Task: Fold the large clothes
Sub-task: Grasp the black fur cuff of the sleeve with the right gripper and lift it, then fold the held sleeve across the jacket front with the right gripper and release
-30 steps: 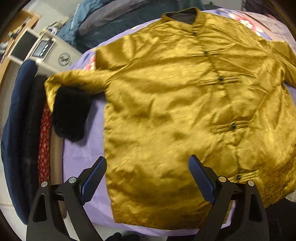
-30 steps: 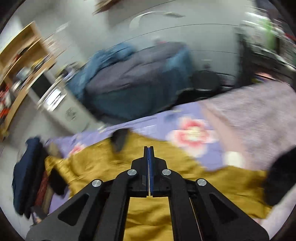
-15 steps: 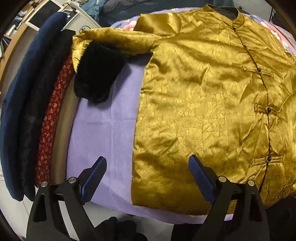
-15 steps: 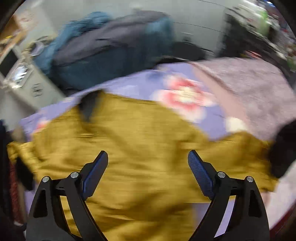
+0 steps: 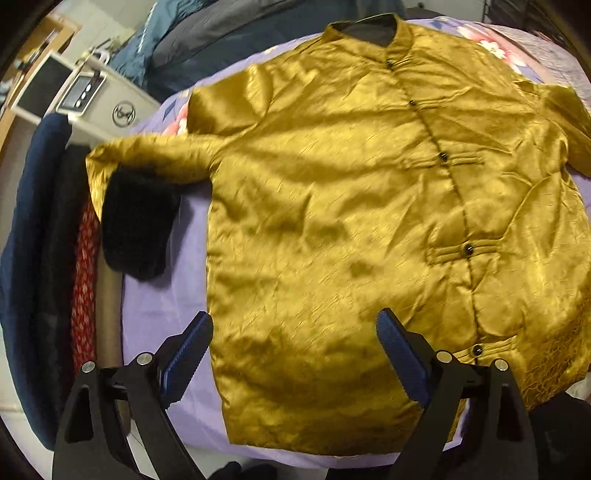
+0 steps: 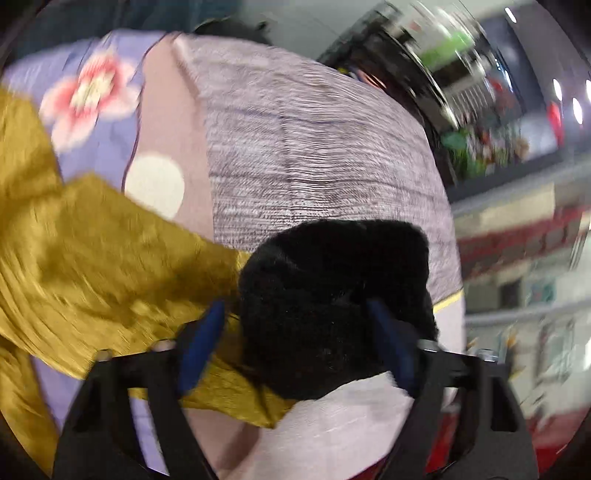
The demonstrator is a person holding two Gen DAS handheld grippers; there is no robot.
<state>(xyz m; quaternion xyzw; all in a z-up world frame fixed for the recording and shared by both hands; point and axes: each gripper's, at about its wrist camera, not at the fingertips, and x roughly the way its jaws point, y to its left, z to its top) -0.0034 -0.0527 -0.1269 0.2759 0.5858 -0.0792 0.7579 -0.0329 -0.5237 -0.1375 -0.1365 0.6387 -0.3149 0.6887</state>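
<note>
A gold satin jacket (image 5: 351,221) with black knot buttons lies spread front-up on a lilac bedspread (image 5: 162,302). Its left sleeve ends in a black fur cuff (image 5: 138,225) at the bed's left edge. My left gripper (image 5: 295,354) is open and hovers over the jacket's lower hem. In the right wrist view the jacket's other sleeve (image 6: 92,258) ends in a black fur cuff (image 6: 332,295). My right gripper (image 6: 295,339) is open with its jaws on either side of this cuff, which fills the gap.
Dark blue, black and red patterned clothes (image 5: 48,258) hang at the bed's left side. A white appliance (image 5: 110,99) and a teal and grey bundle (image 5: 229,33) are behind the bed. A grey-lilac ribbed cover (image 6: 314,155) lies under the right cuff. Blurred shelves (image 6: 498,110) stand beyond.
My right gripper went from shut to open and swung right onto the right sleeve's fur cuff. My left gripper swayed left and back over the jacket's hem, staying open.
</note>
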